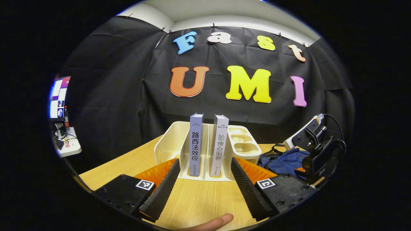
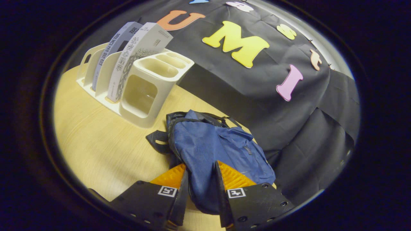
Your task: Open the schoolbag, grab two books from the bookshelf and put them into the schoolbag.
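While the left claw (image 1: 202,189) gapes before two books (image 1: 196,144), the right claw (image 2: 200,189) clamps the schoolbag (image 2: 218,147).

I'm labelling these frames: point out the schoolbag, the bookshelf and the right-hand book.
schoolbag (image 2: 221,146): right gripper view, on its blue front panel.
bookshelf (image 1: 167,141): left gripper view, on its left wall.
right-hand book (image 1: 219,147): left gripper view, mid-spine.

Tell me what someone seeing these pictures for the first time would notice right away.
Two books stand upright, spines outward, in a cream bookshelf at the middle of the wooden table, framed by the open left claw. To the shelf's right a blue schoolbag lies slumped on the table, and the right claw has its fingers on either side of the bag's near end.
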`<state>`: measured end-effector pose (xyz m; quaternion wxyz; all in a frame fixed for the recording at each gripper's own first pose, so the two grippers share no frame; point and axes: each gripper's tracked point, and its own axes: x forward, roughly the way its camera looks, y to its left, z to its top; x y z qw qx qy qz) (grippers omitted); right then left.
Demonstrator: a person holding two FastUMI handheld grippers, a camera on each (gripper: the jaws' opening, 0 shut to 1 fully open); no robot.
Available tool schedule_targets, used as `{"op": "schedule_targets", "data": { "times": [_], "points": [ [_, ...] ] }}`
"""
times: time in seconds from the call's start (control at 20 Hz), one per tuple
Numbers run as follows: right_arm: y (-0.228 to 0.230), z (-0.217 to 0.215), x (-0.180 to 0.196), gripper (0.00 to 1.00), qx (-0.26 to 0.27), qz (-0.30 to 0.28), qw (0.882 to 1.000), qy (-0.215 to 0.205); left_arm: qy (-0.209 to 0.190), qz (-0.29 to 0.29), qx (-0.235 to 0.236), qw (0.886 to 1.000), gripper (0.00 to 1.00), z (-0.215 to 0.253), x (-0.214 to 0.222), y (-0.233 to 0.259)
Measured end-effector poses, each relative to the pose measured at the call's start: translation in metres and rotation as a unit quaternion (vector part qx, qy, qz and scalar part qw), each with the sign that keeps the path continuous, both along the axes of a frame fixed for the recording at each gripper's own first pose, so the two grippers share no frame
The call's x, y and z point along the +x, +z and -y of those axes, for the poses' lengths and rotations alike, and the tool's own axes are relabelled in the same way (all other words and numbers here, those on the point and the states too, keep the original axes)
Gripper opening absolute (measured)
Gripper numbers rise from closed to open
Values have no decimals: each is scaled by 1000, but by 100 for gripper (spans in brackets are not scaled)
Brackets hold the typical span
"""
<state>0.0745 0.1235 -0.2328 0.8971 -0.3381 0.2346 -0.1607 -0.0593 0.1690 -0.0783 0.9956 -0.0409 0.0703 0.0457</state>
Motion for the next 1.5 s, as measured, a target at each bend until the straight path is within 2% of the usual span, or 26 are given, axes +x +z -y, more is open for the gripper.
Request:
{"op": "schedule_targets", "data": {
  "times": [0.05, 0.15, 0.3, 0.35, 0.4, 0.45, 0.65, 1.0, 1.25, 1.3, 1.35, 1.5],
  "points": [
    [2, -2, 0, 36, 5, 0, 1000, 6, -2, -2, 6, 1000, 100, 2, 2, 0],
    [2, 1, 0, 16, 13, -1, 1000, 4, -3, -3, 15, 1000, 100, 6, 5, 0],
    [5, 2, 2, 7, 25, -3, 1000, 13, -5, -9, 22, 1000, 100, 8, 11, -1],
    [7, 1, -2, 1, 36, -2, 999, 16, -4, -12, 24, 1000, 100, 7, 13, -2],
    [8, 3, 1, 4, 43, -3, 999, 20, -2, -13, 26, 1000, 100, 7, 15, -2],
    [12, 5, 2, 1, 54, -2, 998, 22, 1, -15, 28, 999, 100, 6, 17, -2],
    [40, 12, 0, 1, 84, 6, 996, 33, 3, -20, 30, 999, 100, 5, 25, 1],
    [92, 33, 2, 1, 108, 35, 992, 50, 15, -19, 14, 1000, 100, -1, 48, 18],
    [122, 50, 1, 0, 154, 54, 985, 62, 25, -32, -7, 999, 100, -8, 68, 26],
    [128, 54, 1, 3, 163, 57, 983, 64, 25, -35, -14, 999, 100, -7, 71, 28],
    [136, 58, 2, 0, 169, 60, 982, 66, 24, -39, -19, 999, 100, -7, 76, 31],
    [156, 72, 4, 1, 176, 77, 979, 71, 25, -44, -18, 999, 99, -9, 86, 43]
  ]
}}
